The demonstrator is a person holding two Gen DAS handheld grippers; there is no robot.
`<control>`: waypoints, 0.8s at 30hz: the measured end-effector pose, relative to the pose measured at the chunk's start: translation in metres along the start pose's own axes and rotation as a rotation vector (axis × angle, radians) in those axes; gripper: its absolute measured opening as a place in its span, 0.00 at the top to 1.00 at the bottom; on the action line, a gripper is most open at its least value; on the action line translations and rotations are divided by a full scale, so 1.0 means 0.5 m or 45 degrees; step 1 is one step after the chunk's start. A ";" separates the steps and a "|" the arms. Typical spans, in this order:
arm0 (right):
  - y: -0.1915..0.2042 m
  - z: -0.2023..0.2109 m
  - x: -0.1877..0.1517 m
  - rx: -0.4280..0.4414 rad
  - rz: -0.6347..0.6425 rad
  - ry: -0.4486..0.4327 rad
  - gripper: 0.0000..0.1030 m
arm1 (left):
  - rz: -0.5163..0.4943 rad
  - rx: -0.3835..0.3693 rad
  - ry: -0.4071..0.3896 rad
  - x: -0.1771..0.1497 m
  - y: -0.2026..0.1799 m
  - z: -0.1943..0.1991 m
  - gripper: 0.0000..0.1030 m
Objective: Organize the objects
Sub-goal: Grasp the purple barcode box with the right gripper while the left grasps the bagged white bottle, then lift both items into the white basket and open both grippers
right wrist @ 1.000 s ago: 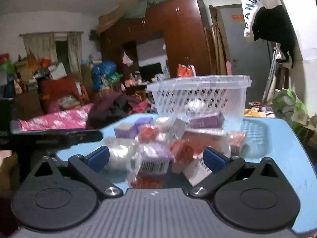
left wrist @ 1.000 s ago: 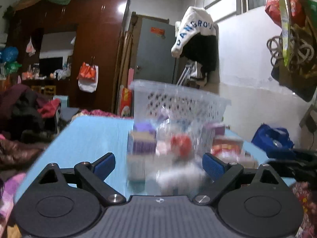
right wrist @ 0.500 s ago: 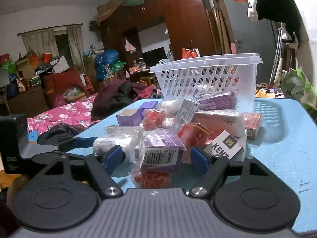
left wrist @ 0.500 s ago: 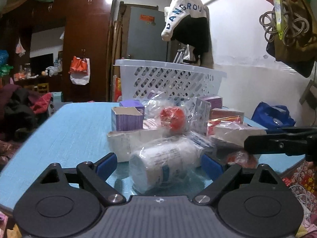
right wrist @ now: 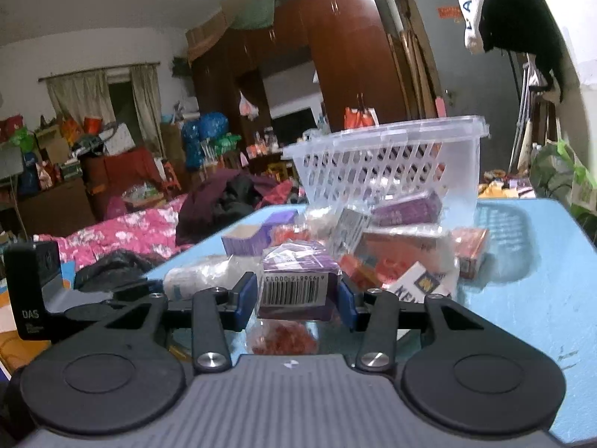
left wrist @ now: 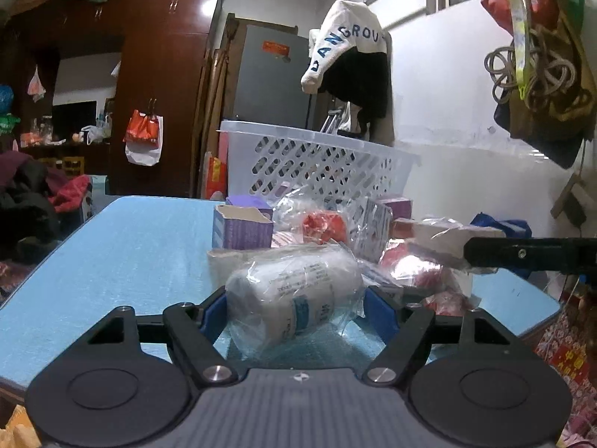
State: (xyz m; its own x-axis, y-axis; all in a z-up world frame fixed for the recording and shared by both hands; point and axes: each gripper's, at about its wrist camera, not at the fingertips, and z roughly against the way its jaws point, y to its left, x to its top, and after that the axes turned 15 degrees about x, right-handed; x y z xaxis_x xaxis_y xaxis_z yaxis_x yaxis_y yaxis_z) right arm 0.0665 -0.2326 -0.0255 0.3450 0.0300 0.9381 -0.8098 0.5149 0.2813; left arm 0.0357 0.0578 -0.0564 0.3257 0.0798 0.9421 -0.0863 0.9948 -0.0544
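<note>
1. The left gripper point(left wrist: 294, 308) is closing its jaws around a white bottle in a clear wrapper point(left wrist: 294, 291) that is lying on its side at the near edge of the pile on the blue table point(left wrist: 123, 254); the blue pads are sitting right at the bottle's flanks, but I cannot tell if they are biting yet.
2. The right gripper point(right wrist: 297, 296) is closing its jaws on a purple box with a barcode point(right wrist: 294, 287), also bagged in film, and the pads look to be pressing on both of its sides.
3. The white basket point(right wrist: 391, 164) is standing behind the pile, at the far side of the table, and the remaining boxes and packets are lying heaped against its front.
4. The loose film is looking like the main risk: if the pads are pinching wrapper rather than bottle, the round bottle may be rolling or sliding out once lifted.
5. A red packet point(right wrist: 283, 339) is lying just under the purple box, and neighbours are leaning on both targets, so lifting could be dragging or toppling them off the near edge.
6. Both hands are working close together, so the two grippers may be knocking each other on the way to the basket.
</note>
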 end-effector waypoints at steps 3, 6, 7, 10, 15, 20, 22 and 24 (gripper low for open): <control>-0.003 0.016 0.007 -0.003 0.005 -0.038 0.53 | 0.027 -0.007 -0.009 0.004 0.013 0.006 0.24; -0.012 0.036 0.013 -0.025 0.002 -0.082 0.53 | 0.050 -0.014 -0.016 0.010 0.021 0.011 0.24; -0.016 0.042 0.015 -0.030 0.000 -0.097 0.53 | 0.064 -0.024 -0.016 0.013 0.024 0.012 0.24; -0.026 0.057 0.025 -0.060 0.020 -0.132 0.53 | 0.100 -0.051 -0.039 0.038 0.031 0.020 0.24; -0.052 0.058 0.093 -0.088 0.120 -0.204 0.53 | 0.112 -0.053 -0.096 0.128 0.033 0.006 0.24; -0.107 0.018 0.173 -0.152 0.184 -0.217 0.53 | 0.088 -0.069 -0.130 0.248 0.021 -0.046 0.23; -0.118 -0.010 0.207 -0.211 0.253 -0.203 0.53 | 0.065 -0.055 -0.137 0.310 -0.004 -0.086 0.23; -0.132 -0.052 0.247 -0.266 0.330 -0.194 0.53 | 0.038 -0.040 -0.104 0.364 -0.037 -0.143 0.23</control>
State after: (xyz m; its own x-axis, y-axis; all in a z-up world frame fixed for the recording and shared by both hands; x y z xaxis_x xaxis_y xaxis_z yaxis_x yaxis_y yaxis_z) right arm 0.1752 -0.2405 0.0667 0.0532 0.0627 0.9966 -0.7411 0.6714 -0.0026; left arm 0.1637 0.0584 0.0922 0.2458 0.1054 0.9636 -0.0648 0.9936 -0.0922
